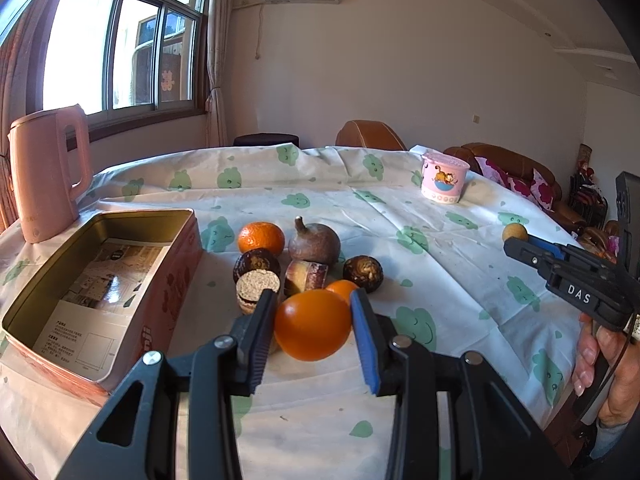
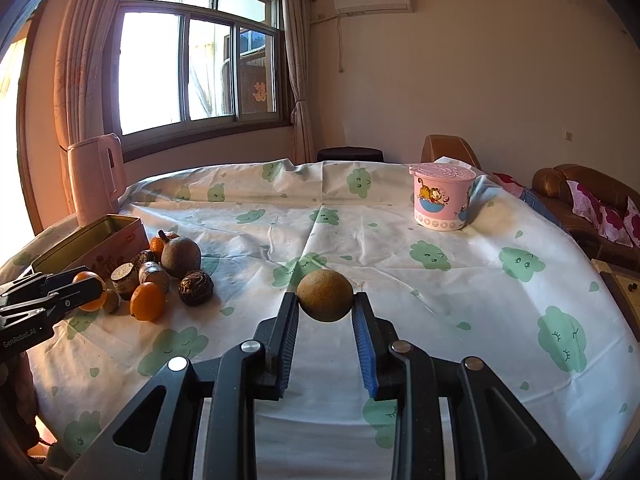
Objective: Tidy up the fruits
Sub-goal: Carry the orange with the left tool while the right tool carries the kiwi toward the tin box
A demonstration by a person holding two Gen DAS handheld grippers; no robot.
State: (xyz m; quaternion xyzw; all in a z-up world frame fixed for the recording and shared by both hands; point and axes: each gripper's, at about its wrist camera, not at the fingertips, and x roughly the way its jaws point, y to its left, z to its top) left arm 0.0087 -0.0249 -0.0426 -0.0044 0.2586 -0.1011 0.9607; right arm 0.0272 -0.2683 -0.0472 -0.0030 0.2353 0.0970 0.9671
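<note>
My left gripper [image 1: 314,304] is shut on a smooth orange fruit [image 1: 312,325], held just above the cloth near the fruit pile; it also shows in the right wrist view [image 2: 90,284]. My right gripper [image 2: 325,300] is shut on a small round brown fruit [image 2: 325,295], held above the table's middle; it shows in the left wrist view [image 1: 515,233] too. The pile holds a tangerine [image 1: 261,237], a brown stemmed fruit [image 1: 314,243], dark round fruits [image 1: 363,273], a cut piece [image 1: 306,276] and another orange [image 2: 148,301]. An open pink tin box [image 1: 100,280] stands left of the pile.
A pink kettle [image 1: 48,172] stands behind the tin box at the table's left edge. A pink lidded cartoon cup [image 2: 442,196] stands at the far right. The round table's cloth [image 2: 440,280] has green prints. Brown sofas sit beyond the table.
</note>
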